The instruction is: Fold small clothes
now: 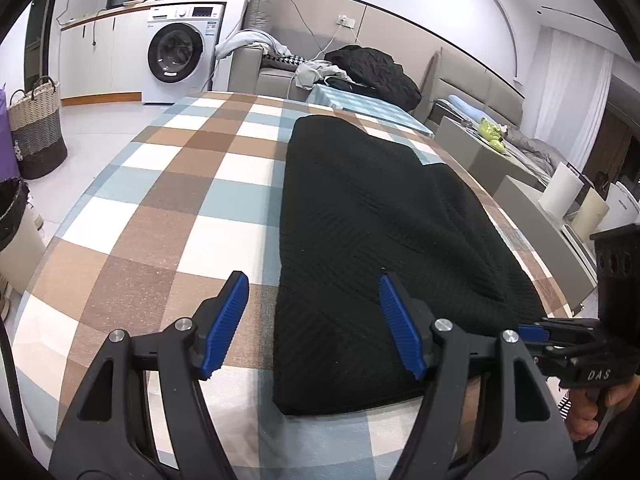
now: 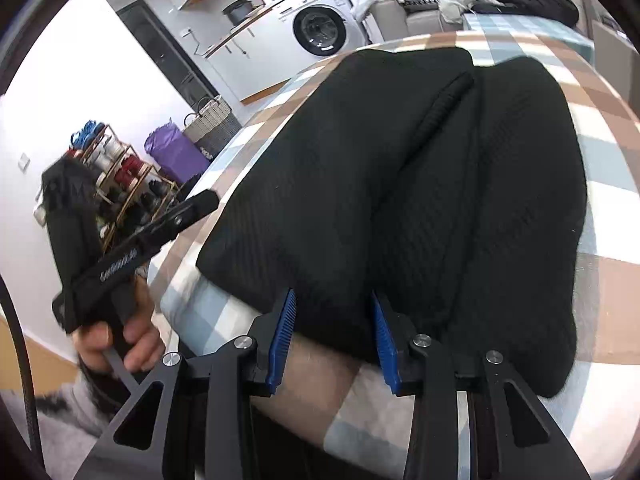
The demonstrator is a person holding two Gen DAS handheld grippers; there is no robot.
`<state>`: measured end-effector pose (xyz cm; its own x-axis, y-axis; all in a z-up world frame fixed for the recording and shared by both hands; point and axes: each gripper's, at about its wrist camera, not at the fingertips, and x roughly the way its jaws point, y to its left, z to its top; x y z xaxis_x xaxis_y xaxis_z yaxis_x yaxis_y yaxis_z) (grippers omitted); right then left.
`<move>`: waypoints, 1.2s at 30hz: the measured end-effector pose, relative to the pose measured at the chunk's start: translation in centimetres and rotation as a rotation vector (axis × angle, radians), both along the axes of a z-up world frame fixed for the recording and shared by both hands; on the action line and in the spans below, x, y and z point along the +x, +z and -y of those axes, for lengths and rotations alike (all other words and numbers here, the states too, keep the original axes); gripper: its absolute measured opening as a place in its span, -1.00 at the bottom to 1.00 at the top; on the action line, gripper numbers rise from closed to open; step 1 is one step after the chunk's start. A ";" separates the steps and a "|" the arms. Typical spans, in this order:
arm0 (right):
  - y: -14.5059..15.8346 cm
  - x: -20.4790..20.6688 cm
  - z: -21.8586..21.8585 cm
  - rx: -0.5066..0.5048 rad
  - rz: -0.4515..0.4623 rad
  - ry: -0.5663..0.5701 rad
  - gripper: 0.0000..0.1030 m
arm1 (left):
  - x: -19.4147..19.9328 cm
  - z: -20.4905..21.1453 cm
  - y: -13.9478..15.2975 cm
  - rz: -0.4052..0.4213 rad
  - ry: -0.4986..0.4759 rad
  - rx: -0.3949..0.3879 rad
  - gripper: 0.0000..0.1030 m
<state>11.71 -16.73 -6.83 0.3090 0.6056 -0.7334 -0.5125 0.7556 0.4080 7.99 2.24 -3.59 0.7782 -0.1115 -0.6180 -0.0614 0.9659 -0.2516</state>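
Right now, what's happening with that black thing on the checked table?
A person holds a two-finger gripper in each hand over a black garment lying folded on the checked tablecloth. The left gripper is open at the garment's near left edge. The right gripper is open too, its fingers at the near edge. Neither is clamping the cloth.

Both wrist views low, close over checked tablecloth (image 1: 168, 184), facing washing machine (image 1: 182, 50); share black garment (image 1: 372, 240).
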 end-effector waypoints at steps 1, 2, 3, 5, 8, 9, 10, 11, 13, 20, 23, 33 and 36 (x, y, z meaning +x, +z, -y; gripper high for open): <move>0.1 -0.1 -0.2 -0.011 0.015 0.003 -0.25 | -0.1 0.2 0.0 -0.002 -0.005 -0.001 0.27; 0.2 0.0 -0.4 -0.016 0.027 0.007 -0.25 | 0.0 0.3 -0.1 -0.002 -0.008 -0.001 0.27; 0.3 -0.1 -0.7 -0.023 0.041 0.008 -0.27 | -0.1 0.5 -0.1 -0.001 -0.015 0.002 0.27; 0.3 0.0 -1.1 -0.025 0.056 0.012 -0.57 | -0.1 0.9 -0.1 -0.004 -0.023 0.014 0.27; 1.4 0.1 -0.7 0.090 0.041 0.022 -0.85 | -0.2 1.2 -0.3 -0.007 -0.031 0.024 0.27; 1.9 -0.3 -0.3 0.112 0.045 0.018 -0.86 | -0.1 1.2 -0.3 -0.011 -0.031 0.025 0.27; 2.1 -0.4 0.0 0.116 0.034 0.006 -0.86 | 0.0 1.2 -0.5 -0.018 -0.032 0.025 0.27; 2.0 -0.1 0.3 0.103 0.019 -0.014 -0.86 | 0.1 1.1 -0.6 -0.023 -0.032 0.024 0.27; 1.3 0.3 1.1 0.010 0.016 -0.061 -0.72 | 0.2 0.9 -0.8 -0.033 -0.026 0.021 0.27; 0.4 2.3 4.8 0.141 -0.028 -0.189 -0.05 | 0.5 0.3 -1.1 -0.046 -0.009 -0.001 0.27; -0.5 4.4 5.4 0.234 -0.091 -0.198 -0.05 | 0.6 0.2 -1.1 -0.045 -0.010 -0.002 0.27; -0.7 10.9 1.0 0.162 -0.071 -0.168 -0.04 | 0.9 0.1 -1.4 -0.053 -0.011 -0.003 0.27; -1.0 11.6 -0.3 0.116 -0.043 -0.151 -0.09 | 1.0 0.1 -1.5 -0.059 -0.008 -0.004 0.27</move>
